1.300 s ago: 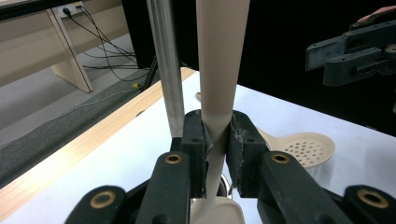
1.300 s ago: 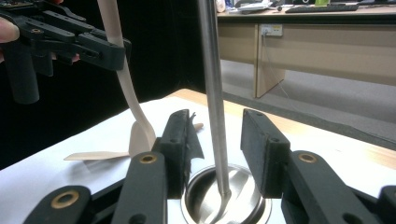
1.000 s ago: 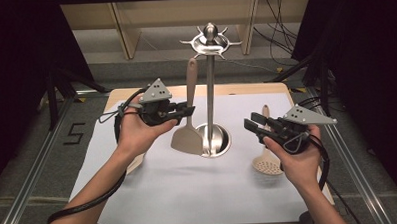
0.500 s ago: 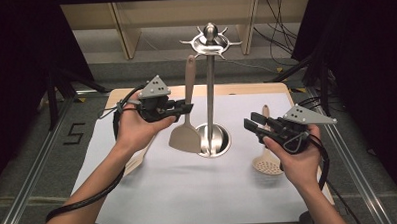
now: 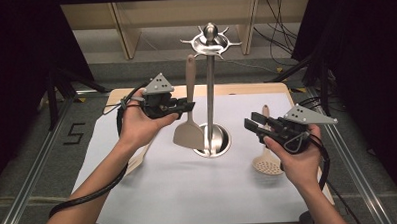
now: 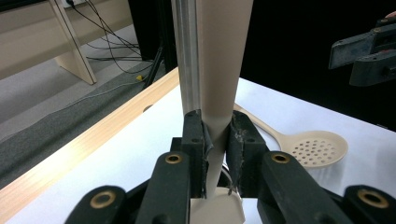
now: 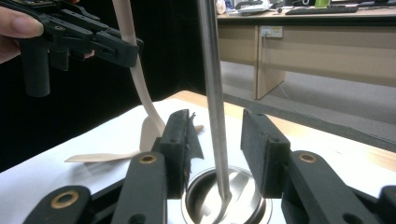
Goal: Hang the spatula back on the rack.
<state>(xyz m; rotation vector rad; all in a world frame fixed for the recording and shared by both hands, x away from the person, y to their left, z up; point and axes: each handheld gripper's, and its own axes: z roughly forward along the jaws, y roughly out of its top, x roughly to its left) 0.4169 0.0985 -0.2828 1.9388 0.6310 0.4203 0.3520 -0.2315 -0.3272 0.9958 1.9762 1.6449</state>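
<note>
Beige spatula [image 5: 190,105] upright, handle pinched in left gripper [image 5: 182,107] — just left of rack [image 5: 212,91], its hooks above. Right gripper [image 5: 253,124] spread, empty — farther off.

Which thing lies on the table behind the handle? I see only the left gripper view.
Observer: A slotted spoon, lying flat beside the right hand.
Operator: Is the right gripper holding anything?
Observer: No. The right gripper is open, with the stand pole seen between its fingers.
Operator: Is the turner already hanging on the stand?
Observer: Not yet. The left gripper holds the turner upright, its handle top just below the hook ring.
</note>
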